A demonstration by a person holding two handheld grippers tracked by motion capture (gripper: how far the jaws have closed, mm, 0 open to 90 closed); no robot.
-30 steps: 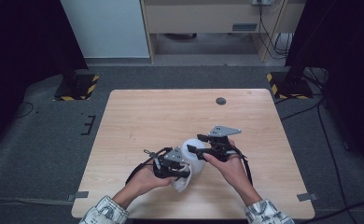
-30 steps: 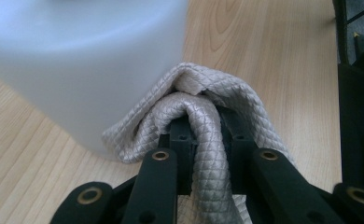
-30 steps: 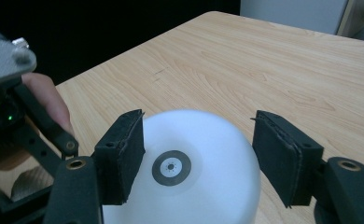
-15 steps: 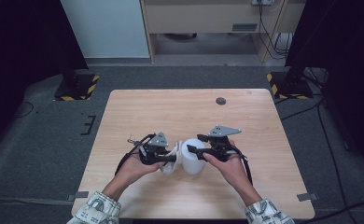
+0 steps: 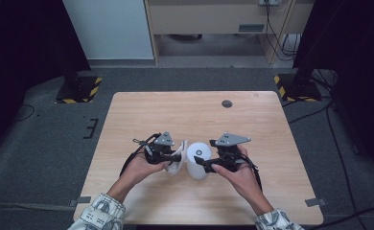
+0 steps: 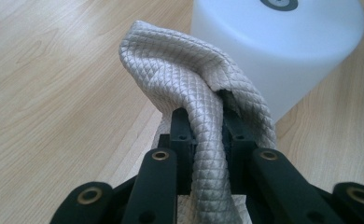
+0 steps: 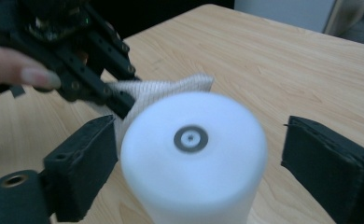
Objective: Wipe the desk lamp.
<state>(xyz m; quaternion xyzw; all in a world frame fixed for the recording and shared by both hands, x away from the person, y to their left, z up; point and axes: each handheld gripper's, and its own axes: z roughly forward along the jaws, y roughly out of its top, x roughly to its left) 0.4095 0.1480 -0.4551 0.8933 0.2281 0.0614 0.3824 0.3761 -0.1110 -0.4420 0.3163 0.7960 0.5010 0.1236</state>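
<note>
While left gripper (image 5: 175,154) jaws pinch quilted cloth (image 6: 203,93), right gripper (image 7: 196,154) jaws straddle smooth white cylinder (image 7: 194,158), wide.

Lab test bay, not a home.
Bare wooden table (image 5: 185,115) on grey carpet; hazard-striped stand bases (image 5: 78,89) at 10 and 2 o'clock; trailing cables (image 5: 277,33) at 1 o'clock.

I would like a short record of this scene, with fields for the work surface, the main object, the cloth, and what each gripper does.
surface: light wooden table
main object: white upright cylinder with a small dark ring on its top, standing on the table
cloth: beige quilted cloth, bunched, lying against the cylinder's side
left gripper: jaws shut on the cloth
right gripper: jaws open on either side of the cylinder, one pad close to its side, the other apart
other: small dark round disc near the table's far edge
</note>
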